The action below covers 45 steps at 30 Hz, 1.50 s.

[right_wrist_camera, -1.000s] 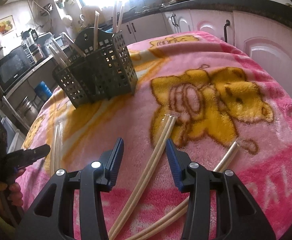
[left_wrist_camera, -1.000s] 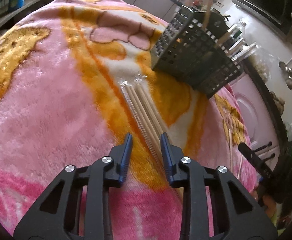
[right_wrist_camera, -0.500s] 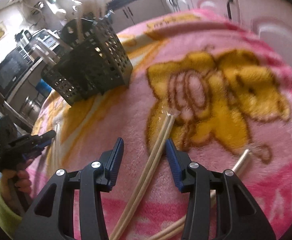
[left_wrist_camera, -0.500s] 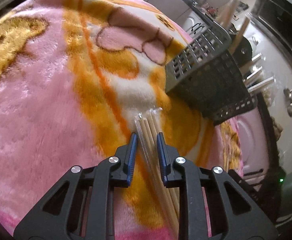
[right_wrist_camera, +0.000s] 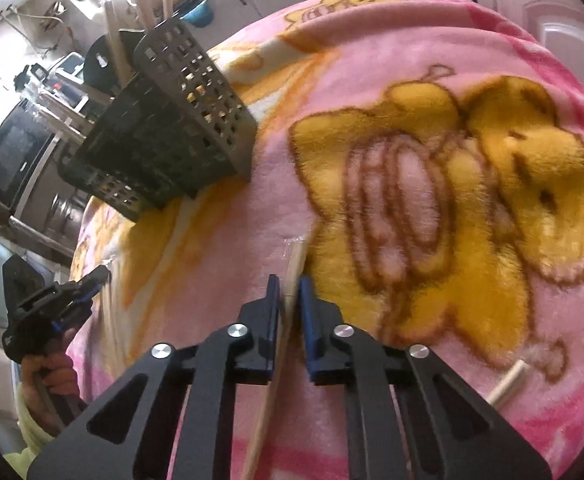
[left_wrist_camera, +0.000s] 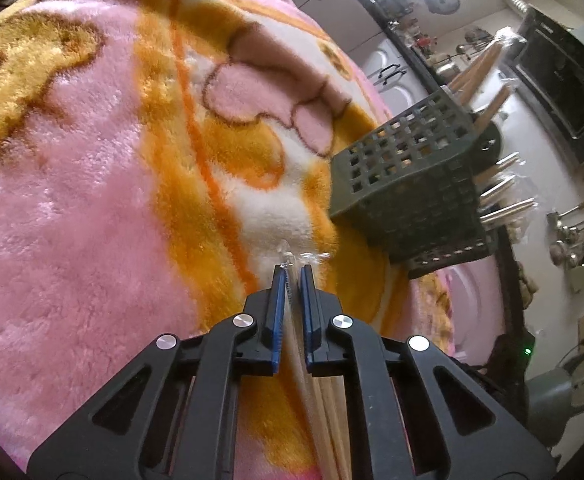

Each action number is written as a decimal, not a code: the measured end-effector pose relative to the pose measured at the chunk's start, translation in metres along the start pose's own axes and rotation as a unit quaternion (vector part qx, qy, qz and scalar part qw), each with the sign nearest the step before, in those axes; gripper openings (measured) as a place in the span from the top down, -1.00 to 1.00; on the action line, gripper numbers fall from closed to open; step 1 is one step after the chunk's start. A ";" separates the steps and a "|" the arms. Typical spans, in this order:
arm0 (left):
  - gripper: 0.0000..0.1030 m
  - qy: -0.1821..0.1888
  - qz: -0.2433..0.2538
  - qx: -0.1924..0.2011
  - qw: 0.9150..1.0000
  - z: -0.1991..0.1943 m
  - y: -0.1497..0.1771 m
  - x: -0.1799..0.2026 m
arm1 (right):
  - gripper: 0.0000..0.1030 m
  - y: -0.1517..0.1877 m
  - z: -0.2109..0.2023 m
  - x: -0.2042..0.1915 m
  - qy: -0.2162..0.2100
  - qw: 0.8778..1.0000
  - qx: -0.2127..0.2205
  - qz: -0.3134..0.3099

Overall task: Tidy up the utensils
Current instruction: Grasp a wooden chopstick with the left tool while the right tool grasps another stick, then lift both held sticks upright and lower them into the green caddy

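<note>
On the pink and yellow fleece blanket, a clear-wrapped bundle of wooden chopsticks runs between the fingers of my left gripper. Its jaws are closing and the blue pads pinch the bundle near its far end. My right gripper is closing too, and its pads press on a second wrapped pair of chopsticks whose tip pokes out ahead. The dark perforated utensil basket stands beyond both, with several chopsticks upright in it. The left gripper shows at the left of the right wrist view, in a hand.
Another wrapped chopstick pack lies on the blanket at the lower right of the right wrist view. A microwave and kitchen counters stand behind the basket. White cabinet doors line the far side. Hanging ladles show on a wall.
Both grippers moved forward along their chopsticks toward the far tips and closed from open to pinching them. The basket now looks nearer in both views.
</note>
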<state>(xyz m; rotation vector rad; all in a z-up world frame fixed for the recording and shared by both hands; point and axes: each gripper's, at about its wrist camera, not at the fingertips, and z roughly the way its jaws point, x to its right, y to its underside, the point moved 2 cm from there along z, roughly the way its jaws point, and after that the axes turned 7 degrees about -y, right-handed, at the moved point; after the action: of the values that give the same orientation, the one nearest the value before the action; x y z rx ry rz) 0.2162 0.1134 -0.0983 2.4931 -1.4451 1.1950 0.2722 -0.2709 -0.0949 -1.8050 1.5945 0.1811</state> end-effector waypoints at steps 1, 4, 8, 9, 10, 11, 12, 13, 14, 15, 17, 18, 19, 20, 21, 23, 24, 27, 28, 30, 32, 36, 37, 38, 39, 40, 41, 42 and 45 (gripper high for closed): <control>0.95 0.002 0.002 0.004 1.000 -0.004 0.000 0.001 | 0.85 0.000 0.001 -0.004 -0.004 1.000 -0.001 -0.007; 0.96 0.007 0.015 0.020 1.000 -0.019 -0.001 0.005 | 0.88 0.001 0.005 -0.022 -0.025 0.999 -0.005 -0.026; 0.97 0.008 0.028 0.044 0.999 -0.036 -0.003 0.012 | 0.88 0.003 0.007 -0.053 -0.060 0.996 0.003 -0.059; 0.97 0.010 0.031 0.050 0.998 -0.041 -0.004 0.014 | 0.88 0.003 0.006 -0.062 -0.068 0.995 0.006 -0.070; 0.97 0.011 0.034 0.055 0.998 -0.045 -0.005 0.016 | 0.88 0.004 0.005 -0.071 -0.074 0.994 0.008 -0.082; 0.97 0.011 0.040 0.065 0.997 -0.050 -0.006 0.019 | 0.88 0.004 0.003 -0.077 -0.079 0.993 0.010 -0.090; 0.97 0.011 0.045 0.072 0.996 -0.054 -0.008 0.022 | 0.88 0.004 0.000 -0.085 -0.083 0.991 0.015 -0.099; 0.98 0.013 0.051 0.078 0.996 -0.057 -0.011 0.026 | 0.88 0.003 -0.002 -0.091 -0.086 0.990 0.019 -0.107; 0.98 0.017 0.058 0.085 0.995 -0.062 -0.014 0.032 | 0.88 0.003 -0.004 -0.096 -0.088 0.989 0.023 -0.114; 0.98 0.018 0.062 0.088 0.994 -0.063 -0.016 0.035 | 0.88 0.002 -0.008 -0.102 -0.092 0.988 0.032 -0.120; 0.98 0.022 0.072 0.101 0.992 -0.069 -0.020 0.046 | 0.88 -0.001 -0.016 -0.111 -0.099 0.985 0.050 -0.131; 0.98 0.025 0.080 0.107 0.991 -0.073 -0.023 0.052 | 0.88 -0.002 -0.023 -0.116 -0.101 0.983 0.063 -0.137; 0.98 0.026 0.083 0.111 0.990 -0.075 -0.025 0.056 | 0.88 -0.004 -0.029 -0.117 -0.101 0.982 0.073 -0.142; 0.98 0.030 0.090 0.117 0.989 -0.077 -0.027 0.063 | 0.88 -0.005 -0.034 -0.119 -0.101 0.981 0.083 -0.147; 0.98 0.033 0.097 0.123 0.987 -0.079 -0.029 0.069 | 0.88 -0.006 -0.039 -0.122 -0.101 0.979 0.095 -0.152; 0.98 0.037 0.110 0.133 0.984 -0.083 -0.031 0.081 | 0.88 -0.008 -0.046 -0.125 -0.103 0.976 0.111 -0.157; 0.98 0.040 0.116 0.136 0.983 -0.085 -0.032 0.085 | 0.88 -0.009 -0.051 -0.126 -0.105 0.974 0.122 -0.159; 0.98 0.055 0.129 0.142 0.980 -0.089 -0.035 0.102 | 0.88 -0.013 -0.062 -0.131 -0.104 0.968 0.155 -0.168; 0.98 0.058 0.130 0.144 0.979 -0.090 -0.036 0.104 | 0.88 -0.015 -0.067 -0.132 -0.102 0.966 0.165 -0.169; 0.98 0.068 0.134 0.148 0.977 -0.093 -0.037 0.112 | 0.88 -0.018 -0.076 -0.133 -0.097 0.962 0.188 -0.174; 0.98 0.075 0.139 0.154 0.975 -0.095 -0.040 0.122 | 0.88 -0.021 -0.084 -0.134 -0.089 0.958 0.207 -0.178; 0.98 0.087 0.149 0.166 0.971 -0.101 -0.047 0.139 | 0.89 -0.029 -0.102 -0.135 -0.079 0.949 0.245 -0.184; 0.98 0.089 0.149 0.169 0.970 -0.102 -0.048 0.141 | 0.89 -0.031 -0.105 -0.135 -0.075 0.947 0.252 -0.186; 0.98 0.091 0.151 0.173 0.969 -0.104 -0.049 0.146 | 0.89 -0.033 -0.108 -0.134 -0.070 0.945 0.260 -0.186; 0.98 0.093 0.154 0.175 0.968 -0.105 -0.051 0.149 | 0.88 -0.034 -0.111 -0.133 -0.067 0.944 0.266 -0.185; 0.98 0.094 0.155 0.178 0.967 -0.106 -0.052 0.153 | 0.88 -0.036 -0.113 -0.132 -0.067 0.943 0.270 -0.184; 0.98 0.095 0.156 0.182 0.966 -0.107 -0.054 0.156 | 0.88 -0.039 -0.115 -0.130 -0.067 0.942 0.276 -0.181; 0.98 0.097 0.156 0.184 0.966 -0.107 -0.057 0.160 | 0.88 -0.042 -0.117 -0.129 -0.065 0.941 0.281 -0.179; 0.98 0.099 0.157 0.191 0.964 -0.109 -0.063 0.167 | 0.88 -0.049 -0.121 -0.128 -0.063 0.937 0.294 -0.176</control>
<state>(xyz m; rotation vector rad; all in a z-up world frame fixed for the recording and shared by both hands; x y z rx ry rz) 0.2439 0.0679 0.1034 2.3157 -1.7425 1.8835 0.2461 -0.2384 0.0831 -1.5231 1.0574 -0.3137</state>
